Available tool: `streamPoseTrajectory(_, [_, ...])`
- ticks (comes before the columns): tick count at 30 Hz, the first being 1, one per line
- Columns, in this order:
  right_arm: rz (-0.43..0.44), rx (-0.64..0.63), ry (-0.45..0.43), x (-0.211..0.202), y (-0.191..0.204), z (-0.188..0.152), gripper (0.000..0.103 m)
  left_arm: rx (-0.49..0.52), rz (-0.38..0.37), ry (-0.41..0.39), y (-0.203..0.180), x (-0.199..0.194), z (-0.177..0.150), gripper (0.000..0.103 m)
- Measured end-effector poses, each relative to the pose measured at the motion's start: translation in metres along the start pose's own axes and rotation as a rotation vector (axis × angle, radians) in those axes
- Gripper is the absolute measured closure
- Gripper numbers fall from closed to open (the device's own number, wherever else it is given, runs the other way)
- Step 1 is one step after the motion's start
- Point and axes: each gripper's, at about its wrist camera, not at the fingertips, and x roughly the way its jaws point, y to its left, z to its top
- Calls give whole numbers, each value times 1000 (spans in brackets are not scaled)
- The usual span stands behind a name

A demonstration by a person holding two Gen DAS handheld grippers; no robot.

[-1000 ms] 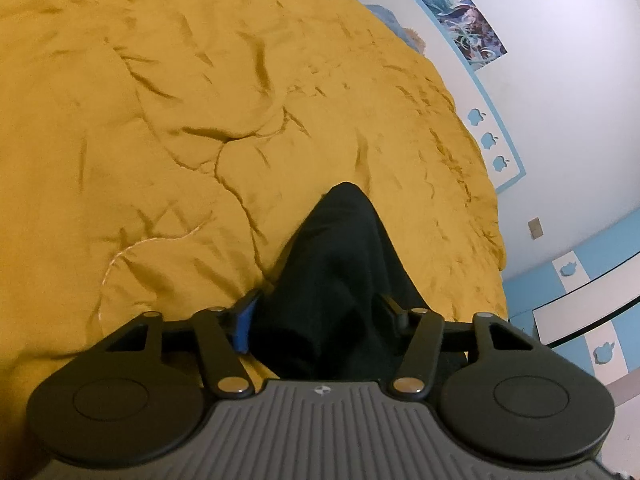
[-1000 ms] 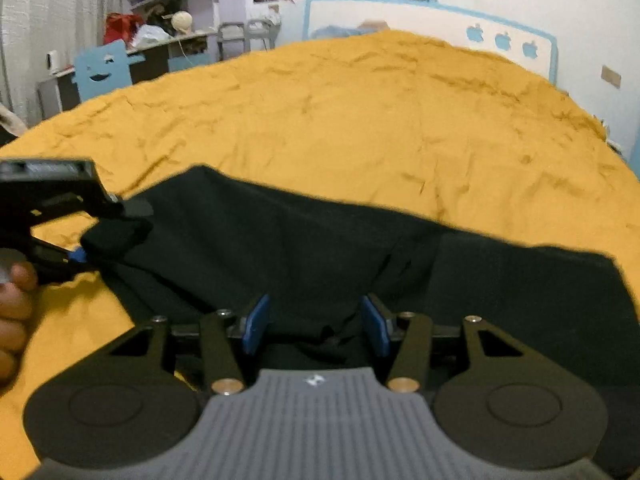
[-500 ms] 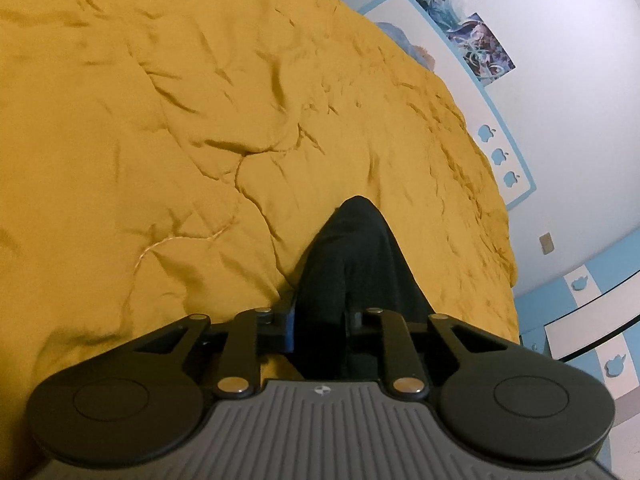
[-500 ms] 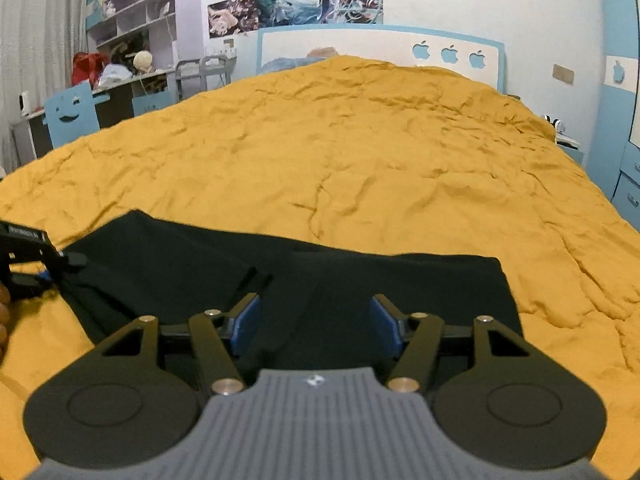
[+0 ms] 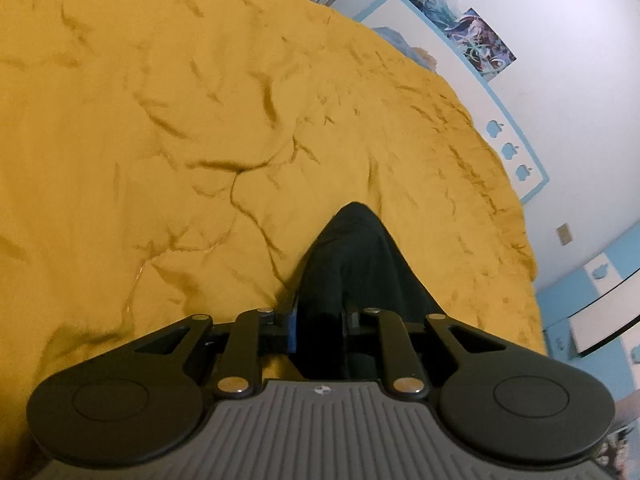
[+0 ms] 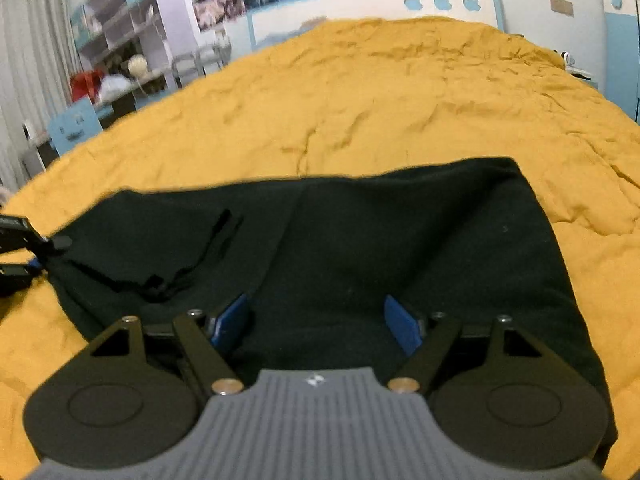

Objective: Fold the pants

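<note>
Black pants (image 6: pixel 360 240) lie folded in a wide band on the yellow bedspread (image 6: pixel 400 92), with a drawstring (image 6: pixel 188 268) on top at the left. My right gripper (image 6: pixel 316 322) is open, its blue pads wide apart just above the near edge of the pants, holding nothing. My left gripper (image 5: pixel 320 326) is shut on the left end of the pants (image 5: pixel 356 264); it also shows at the left edge of the right wrist view (image 6: pixel 28 252), pinching the fabric.
The bedspread (image 5: pixel 160 160) is wrinkled all around the pants. A white and blue headboard (image 6: pixel 360 12) stands at the far end. Shelves and a desk (image 6: pixel 100 80) stand off the bed's left side. A blue cabinet (image 5: pixel 600 304) stands on the right.
My left gripper closed on the pants' left end and has stayed shut. My right gripper opened wider and moved closer over the pants, which now lie as a flatter, shorter band.
</note>
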Motion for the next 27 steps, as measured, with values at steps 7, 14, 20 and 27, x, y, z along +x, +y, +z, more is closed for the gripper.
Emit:
streamPoseTrajectory(7, [79,132,-34,-29,-14,30,32,-11,26,-71,-36,-16,1,89])
streamPoseTrajectory(14, [51,113,7,-50,-35,46,31,45,36,-135,-81,-31,-2,90])
streamPoseTrajectory(20, [40,173,14,-63,-60,46,31,143,17,-169,-129,-43,-17,90])
streamPoseTrajectory(27, [26,251,3,-82,-87,40,31,229,-22,-180,-170,-49,-39,90])
